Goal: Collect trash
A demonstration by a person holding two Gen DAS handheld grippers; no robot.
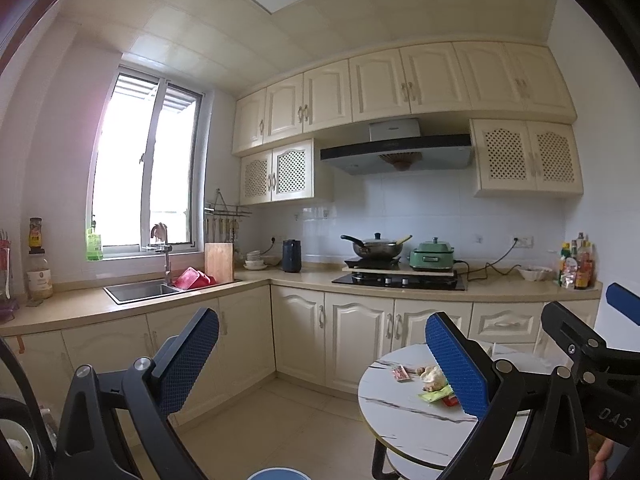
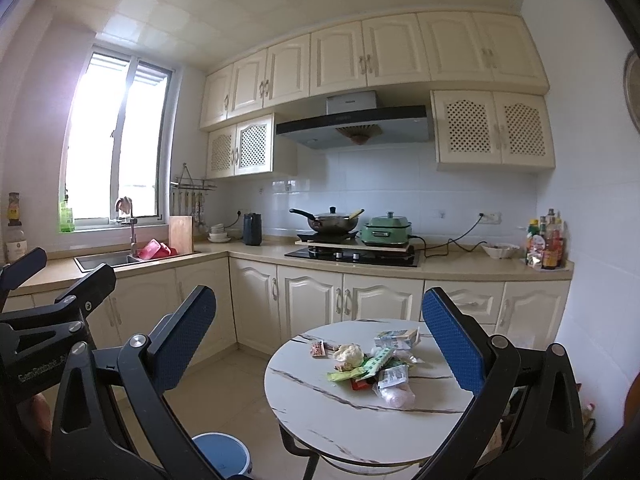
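Left gripper (image 1: 320, 360) is hanging with jaws spread wide, holding nothing, aimed at the kitchen corner. Round blue plastic bin (image 2: 220, 450) is sitting on the floor at 7 o'clock from the round white marble-pattern table (image 2: 304, 400), just beside its legs.

Trash is lying in a loose heap at table centre. Going across it: small red flat wrapper (image 2: 317, 349) at 10 o'clock of the heap, crumpled cream tissue wad (image 2: 349, 354) next, green foil packet (image 2: 370, 366) under it, pale printed carton (image 2: 396, 338) at 1 o'clock, clear plastic bag with pink contents (image 2: 394, 394) at 5 o'clock.

Right gripper (image 2: 318, 356) is also gaping, empty, framing the heap but well apart from it.

My read: approach is only starting. Best bet is descending on an outlier first, the red wrapper or the tissue wad, fingers straddling it, closing low near the tabletop. Thin foil will probably be slipping, so pinching a raised crease is looking safer. Bin is reachable from the left side.
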